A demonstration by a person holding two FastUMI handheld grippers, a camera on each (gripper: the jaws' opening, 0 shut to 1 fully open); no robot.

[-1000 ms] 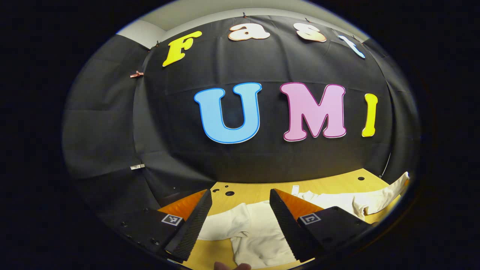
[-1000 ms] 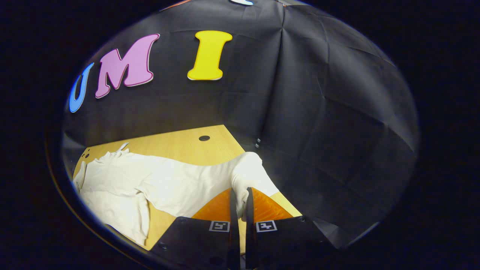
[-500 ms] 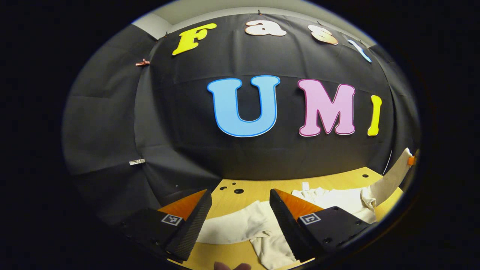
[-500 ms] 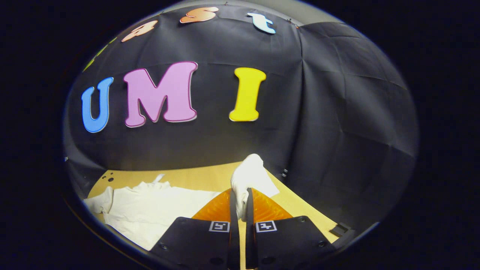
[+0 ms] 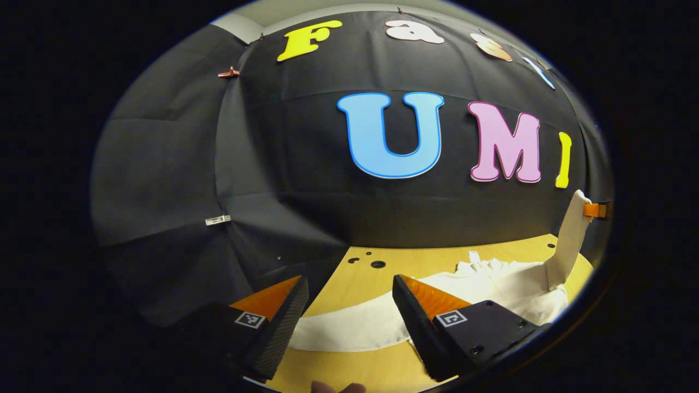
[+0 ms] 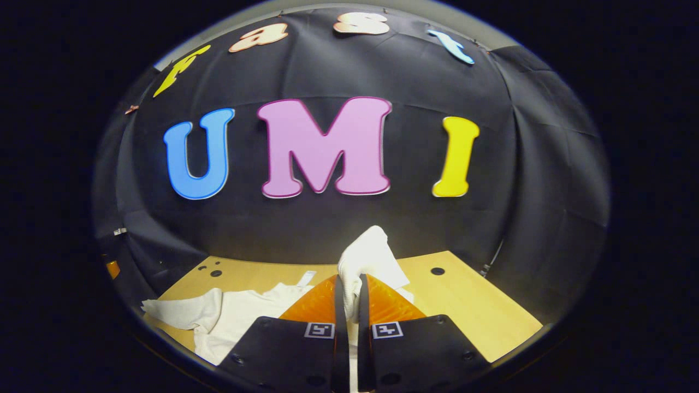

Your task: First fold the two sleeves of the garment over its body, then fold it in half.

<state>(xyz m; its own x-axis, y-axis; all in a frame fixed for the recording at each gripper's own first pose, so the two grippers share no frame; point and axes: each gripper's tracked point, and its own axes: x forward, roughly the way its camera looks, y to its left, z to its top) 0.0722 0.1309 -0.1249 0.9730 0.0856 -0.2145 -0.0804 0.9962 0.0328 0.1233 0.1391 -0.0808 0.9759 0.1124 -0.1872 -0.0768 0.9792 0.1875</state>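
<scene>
R hand-held gripper (image 6: 349, 289) clamped on white garment's sleeve (image 6: 368, 259), lifted off worktop (image 6: 469, 305); L hand-held gripper (image 5: 349, 300) apart above garment (image 5: 355, 330).

One white garment (image 5: 491, 286) is counted, spread on one wooden table (image 5: 382, 371). Two sleeves are seen on the garment: one sleeve (image 5: 349, 330) lying flat at the garment's left side, and one raised sleeve (image 6: 367, 259) at its right side. One small tag (image 5: 474, 256) is seen at the garment's far edge. Two grippers are counted: one left gripper (image 5: 349, 305) above the garment's flat sleeve, and one right gripper (image 6: 350, 297) at the raised sleeve. Several round holes (image 5: 378, 264) are seen in the table beyond the garment; an exact count cannot be given.
</scene>
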